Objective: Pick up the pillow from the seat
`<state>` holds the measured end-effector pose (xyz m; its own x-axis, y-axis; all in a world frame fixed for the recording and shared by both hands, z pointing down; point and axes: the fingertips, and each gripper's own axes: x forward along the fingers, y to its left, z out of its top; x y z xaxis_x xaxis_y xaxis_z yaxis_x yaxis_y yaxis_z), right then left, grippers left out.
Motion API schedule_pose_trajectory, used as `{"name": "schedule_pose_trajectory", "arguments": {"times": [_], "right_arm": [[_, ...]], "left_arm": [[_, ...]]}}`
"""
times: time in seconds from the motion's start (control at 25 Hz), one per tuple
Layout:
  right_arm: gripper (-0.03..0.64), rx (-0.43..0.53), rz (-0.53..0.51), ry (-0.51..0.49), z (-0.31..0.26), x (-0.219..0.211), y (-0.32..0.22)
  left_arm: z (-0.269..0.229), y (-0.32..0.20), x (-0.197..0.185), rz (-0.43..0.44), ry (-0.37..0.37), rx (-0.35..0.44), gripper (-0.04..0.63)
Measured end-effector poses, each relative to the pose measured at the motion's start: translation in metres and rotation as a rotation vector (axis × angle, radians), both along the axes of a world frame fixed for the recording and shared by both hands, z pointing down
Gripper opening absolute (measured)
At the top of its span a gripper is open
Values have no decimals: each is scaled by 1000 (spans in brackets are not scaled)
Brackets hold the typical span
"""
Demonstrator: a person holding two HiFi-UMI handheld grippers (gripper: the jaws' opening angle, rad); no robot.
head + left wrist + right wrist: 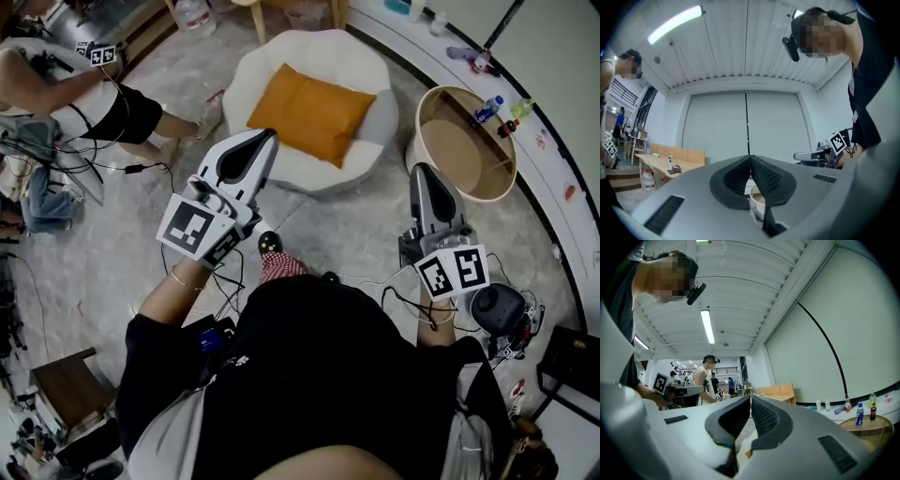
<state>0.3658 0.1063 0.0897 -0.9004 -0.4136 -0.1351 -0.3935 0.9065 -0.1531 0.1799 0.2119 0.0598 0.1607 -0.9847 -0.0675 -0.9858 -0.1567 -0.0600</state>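
Observation:
An orange pillow lies on a round white seat ahead of me on the floor. My left gripper is shut and empty; it points level at the seat's near left rim, just short of the pillow. To the right, my right gripper is shut and empty too, hanging between the seat and a round wooden side table. In the left gripper view the black pads meet at the tips. The right gripper view shows its tips closed, with a sliver of orange pillow below them.
Bottles stand on the side table and along the curved white ledge at right. A seated person with cables and gear is at the left. A small dark stool stands at the lower left. Wooden chair legs rise behind the seat.

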Motion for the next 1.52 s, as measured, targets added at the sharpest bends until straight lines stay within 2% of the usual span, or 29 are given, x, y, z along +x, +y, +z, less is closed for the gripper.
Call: {"name": "schedule_pose_trajectory", "arguments": {"times": [0.32, 0.48, 0.68, 0.84, 1.16, 1.52], "right_arm": [[23, -8, 36, 13, -3, -53, -3], [23, -12, 92, 17, -4, -71, -9], [23, 14, 93, 34, -7, -109, -7], [23, -47, 142, 10, -2, -128, -11], [23, -53, 226, 32, 5, -168, -3], [23, -63, 300, 48, 11, -186, 3]], "left_arm": [[8, -14, -55, 59, 14, -24, 11], [10, -21, -79, 92, 11, -25, 11], [11, -31, -119, 104, 35, -29, 11], [13, -30, -142, 131, 30, -26, 11], [24, -18, -201, 153, 45, -42, 11], [39, -24, -227, 214, 65, -59, 11]]}}
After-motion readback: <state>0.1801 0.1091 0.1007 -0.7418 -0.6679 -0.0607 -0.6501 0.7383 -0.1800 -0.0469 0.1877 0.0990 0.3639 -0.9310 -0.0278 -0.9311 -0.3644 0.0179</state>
